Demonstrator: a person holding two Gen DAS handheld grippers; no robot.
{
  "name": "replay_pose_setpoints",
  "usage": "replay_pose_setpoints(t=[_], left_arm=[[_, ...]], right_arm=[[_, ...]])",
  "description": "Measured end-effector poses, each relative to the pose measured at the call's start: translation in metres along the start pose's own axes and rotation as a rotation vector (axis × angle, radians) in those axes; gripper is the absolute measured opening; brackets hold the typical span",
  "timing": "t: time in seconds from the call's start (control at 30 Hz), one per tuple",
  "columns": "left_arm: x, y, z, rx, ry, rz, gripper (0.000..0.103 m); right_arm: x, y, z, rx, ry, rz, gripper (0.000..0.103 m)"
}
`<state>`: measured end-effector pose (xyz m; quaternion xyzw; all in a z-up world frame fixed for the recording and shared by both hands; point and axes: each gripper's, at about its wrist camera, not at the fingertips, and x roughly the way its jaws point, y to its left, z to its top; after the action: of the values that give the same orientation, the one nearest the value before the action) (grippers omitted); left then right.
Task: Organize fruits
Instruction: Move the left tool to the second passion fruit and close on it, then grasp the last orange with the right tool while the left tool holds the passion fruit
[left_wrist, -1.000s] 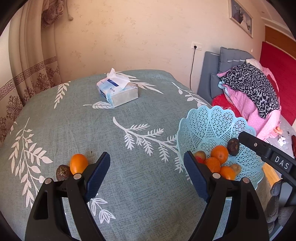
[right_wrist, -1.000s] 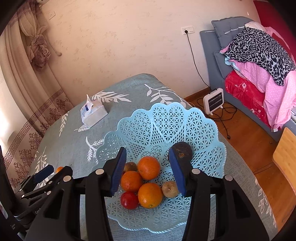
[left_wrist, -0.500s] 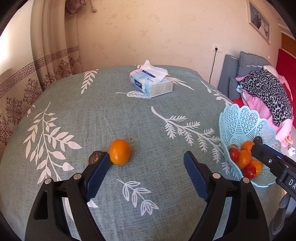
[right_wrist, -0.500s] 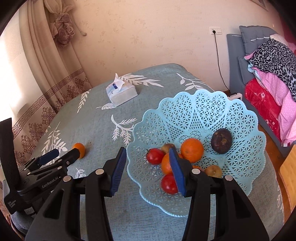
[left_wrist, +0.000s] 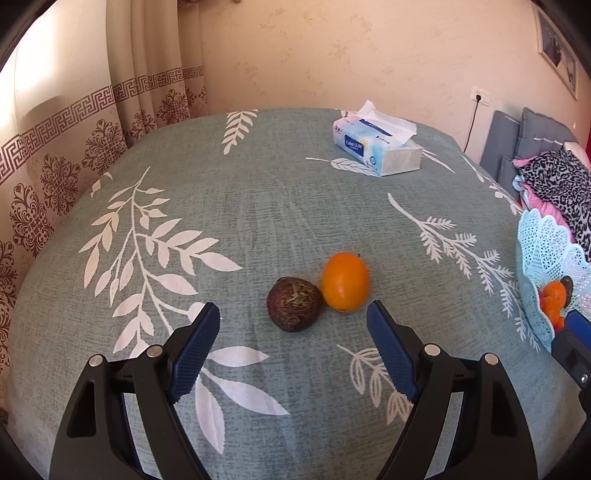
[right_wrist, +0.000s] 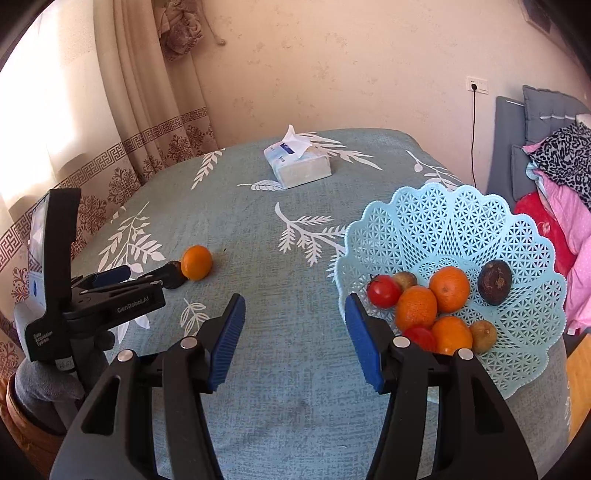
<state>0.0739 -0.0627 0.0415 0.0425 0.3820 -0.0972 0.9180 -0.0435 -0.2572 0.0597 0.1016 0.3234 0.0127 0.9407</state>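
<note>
A dark brown wrinkled fruit (left_wrist: 293, 308) and an orange fruit (left_wrist: 344, 281) lie side by side on the green leaf-patterned cloth. My left gripper (left_wrist: 293, 343) is open and empty, just short of them, with the brown fruit between its finger lines. In the right wrist view the left gripper (right_wrist: 144, 275) reaches toward the orange fruit (right_wrist: 197, 262). A light blue lattice basket (right_wrist: 517, 236) at the right holds several oranges, tomatoes and brown fruits. My right gripper (right_wrist: 293, 339) is open and empty beside the basket's left rim.
A tissue box (left_wrist: 376, 151) stands at the far side of the table, also seen in the right wrist view (right_wrist: 297, 166). Curtains hang at the left. A bed with piled clothes (right_wrist: 561, 155) stands to the right.
My left gripper swung left, away from the basket, and closed in on the two loose fruits. My right gripper pulled back from over the basket to its left side.
</note>
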Motion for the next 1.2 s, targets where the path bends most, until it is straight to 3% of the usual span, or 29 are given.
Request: replay_pose_setpoints(t=[0.37, 0.63, 0.73, 0.8, 0.87, 1.07, 1.2], left_arm=[[0.033, 0.013, -0.001, -0.005, 0.08, 0.011, 0.081], [0.046, 0.013, 0.004, 0.001, 0.099, -0.042, 0.067], [0.046, 0.014, 0.005, -0.003, 0.09, -0.059, 0.057], [0.043, 0.014, 0.005, 0.003, 0.083, -0.074, 0.044], [0.041, 0.014, 0.004, 0.006, 0.077, -0.086, 0.04], [0.033, 0.026, 0.001, -0.047, 0.062, -0.097, 0.039], [0.023, 0.04, 0.0, -0.094, 0.029, -0.054, 0.04]], right_arm=[[0.013, 0.011, -0.009, -0.028, 0.043, 0.025, 0.058], [0.018, 0.015, -0.012, -0.038, 0.059, 0.029, 0.058], [0.021, 0.017, -0.012, -0.036, 0.072, 0.041, 0.058], [0.024, 0.018, -0.01, -0.026, 0.084, 0.057, 0.058], [0.028, 0.02, -0.008, -0.02, 0.095, 0.069, 0.058], [0.044, 0.035, 0.003, -0.049, 0.136, 0.098, 0.058], [0.066, 0.043, 0.012, -0.057, 0.175, 0.108, 0.058]])
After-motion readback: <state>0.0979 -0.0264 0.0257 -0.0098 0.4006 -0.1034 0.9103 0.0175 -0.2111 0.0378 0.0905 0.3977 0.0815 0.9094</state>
